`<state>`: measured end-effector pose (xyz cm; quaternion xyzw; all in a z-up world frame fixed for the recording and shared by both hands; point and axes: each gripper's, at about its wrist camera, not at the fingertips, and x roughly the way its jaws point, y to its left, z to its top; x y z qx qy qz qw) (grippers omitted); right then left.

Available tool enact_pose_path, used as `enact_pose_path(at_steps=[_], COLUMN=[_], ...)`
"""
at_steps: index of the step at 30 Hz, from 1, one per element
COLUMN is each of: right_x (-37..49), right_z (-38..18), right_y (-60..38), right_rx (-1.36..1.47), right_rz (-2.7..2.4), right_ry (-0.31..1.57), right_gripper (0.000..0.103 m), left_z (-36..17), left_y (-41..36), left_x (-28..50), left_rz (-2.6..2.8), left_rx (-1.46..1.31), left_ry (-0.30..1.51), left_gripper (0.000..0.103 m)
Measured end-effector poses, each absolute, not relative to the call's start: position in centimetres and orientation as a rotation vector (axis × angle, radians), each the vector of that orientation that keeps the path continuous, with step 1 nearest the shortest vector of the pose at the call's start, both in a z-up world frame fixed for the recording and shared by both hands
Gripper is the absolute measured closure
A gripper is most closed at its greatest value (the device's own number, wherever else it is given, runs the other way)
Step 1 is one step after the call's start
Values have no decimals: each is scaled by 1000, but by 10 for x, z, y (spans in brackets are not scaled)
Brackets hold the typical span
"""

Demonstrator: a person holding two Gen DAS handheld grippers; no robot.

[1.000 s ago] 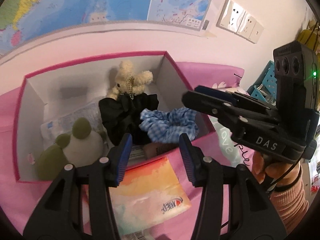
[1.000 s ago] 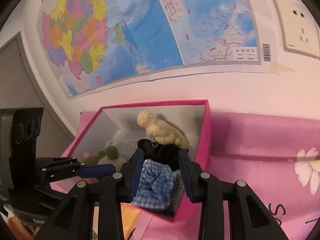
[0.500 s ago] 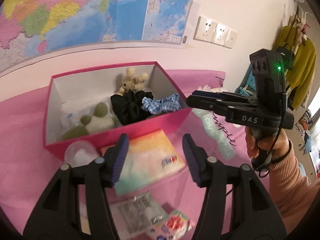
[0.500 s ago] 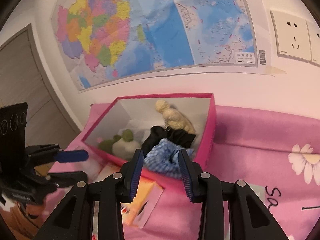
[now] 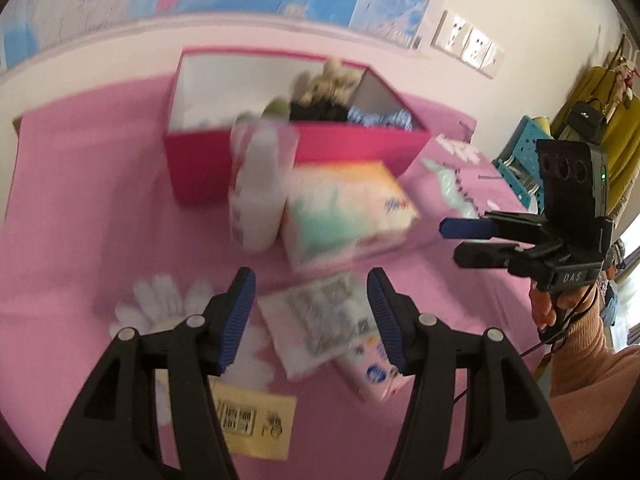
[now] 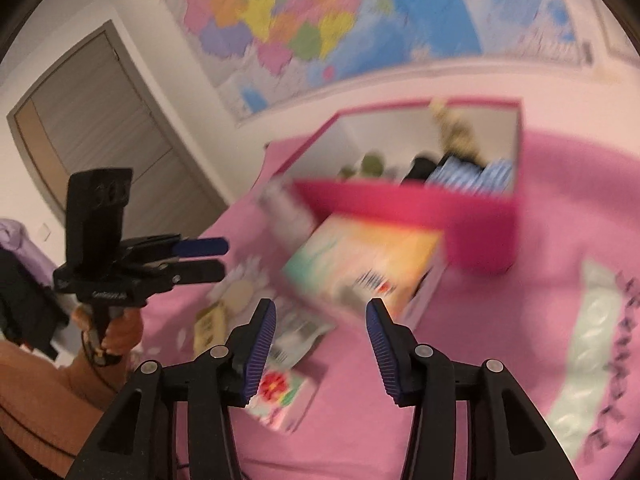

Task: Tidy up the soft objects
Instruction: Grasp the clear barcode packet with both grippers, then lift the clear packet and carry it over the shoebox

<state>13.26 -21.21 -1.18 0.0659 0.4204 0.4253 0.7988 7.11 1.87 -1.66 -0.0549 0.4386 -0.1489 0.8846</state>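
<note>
An open pink box (image 5: 296, 152) holds a cream bear (image 5: 332, 80), a black scrunchie (image 5: 316, 112), a blue checked scrunchie (image 6: 472, 176) and a green plush (image 6: 372, 162). In front of the box lie a colourful tissue pack (image 5: 344, 212), an upright clear pack (image 5: 260, 184), a flat grey-printed pack (image 5: 324, 320) and a small flowered pack (image 6: 280, 396). My left gripper (image 5: 310, 284) hangs open above the flat pack, holding nothing. My right gripper (image 6: 320, 312) is opening with nothing between its jaws, just short of the tissue pack (image 6: 360, 268). Both views are blurred.
Pink flowered bedding (image 5: 80, 220) covers the surface, with a yellow tag (image 5: 248, 420) lying near my left gripper. A map wall stands behind the box. A door (image 6: 100, 128) is at the left, and a blue crate (image 5: 520, 152) and hanging clothes are at the right.
Both grippers have drawn back from the box to over the packs in front of it. The right jaws have widened. The blue checked scrunchie stays in the box.
</note>
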Motion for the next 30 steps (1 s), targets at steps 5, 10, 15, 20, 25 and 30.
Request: enact_pose_path(at_steps=[5, 10, 15, 20, 25, 30], right_x=[130, 134, 140, 142, 141, 135], right_z=[-47, -75, -88, -90, -91, -87], right_y=[-189, -165, -154, -151, -146, -147], right_rx=[207, 251, 278, 303, 298, 284], right_rz=[957, 967, 938, 943, 955, 944], right_ry=[1016, 1110, 1143, 1142, 1136, 1104], right_gripper=[55, 55, 55, 55, 68, 79], left_z=[-43, -59, -67, -77, -77, -71], left_y=[28, 30, 25, 15, 6, 4], left_x=[66, 68, 69, 75, 75, 71], left_rz=[-342, -369, -393, -440, -439, -448], left_rx=[-184, -218, -216, -222, -214, -216], left_ry=[994, 1057, 1091, 1137, 1133, 1104], left_gripper=[43, 43, 43, 43, 43, 43])
